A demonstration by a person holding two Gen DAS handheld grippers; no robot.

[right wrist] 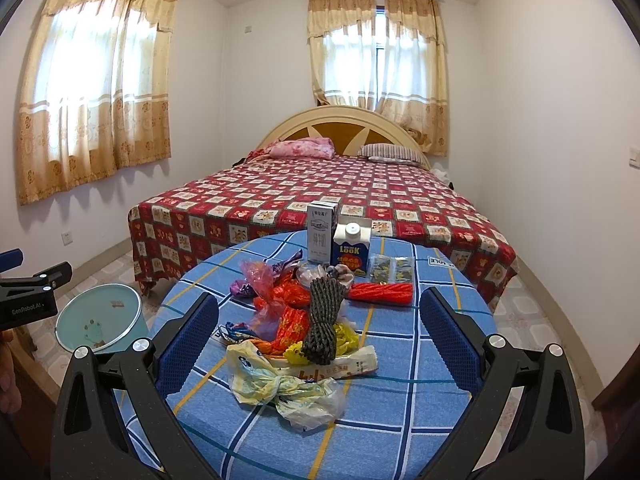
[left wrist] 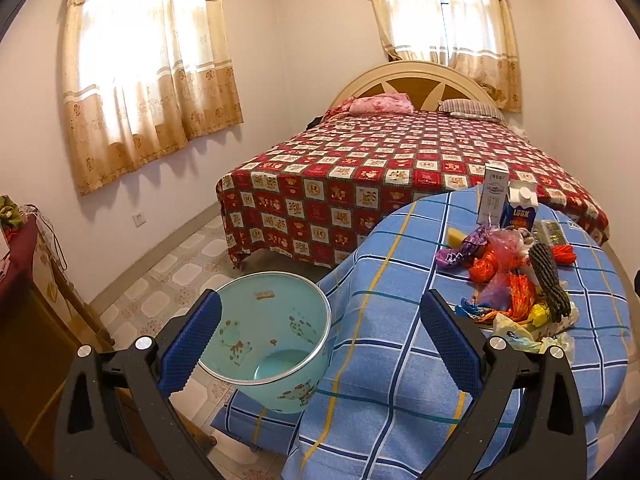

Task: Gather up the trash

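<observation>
A pile of trash lies on the table with the blue checked cloth (right wrist: 400, 344): a knotted pale plastic bag (right wrist: 276, 388) nearest, orange wrappers (right wrist: 292, 320), a dark rope bundle (right wrist: 324, 320), a pink bag (right wrist: 260, 280), a red rope bundle (right wrist: 380, 292), two cartons (right wrist: 350, 250). The pile also shows in the left wrist view (left wrist: 516, 280). A light teal bin (left wrist: 268, 332) stands on the floor left of the table; it also shows in the right wrist view (right wrist: 100, 316). My left gripper (left wrist: 320, 336) is open above the bin and table edge. My right gripper (right wrist: 320, 336) is open over the pile, holding nothing.
A bed with a red checked cover (right wrist: 320, 200) stands behind the table. A wooden cabinet (left wrist: 24, 320) is at the left. Tiled floor (left wrist: 172, 280) lies between bed, bin and cabinet. The left gripper's body (right wrist: 28, 296) shows at the left edge of the right wrist view.
</observation>
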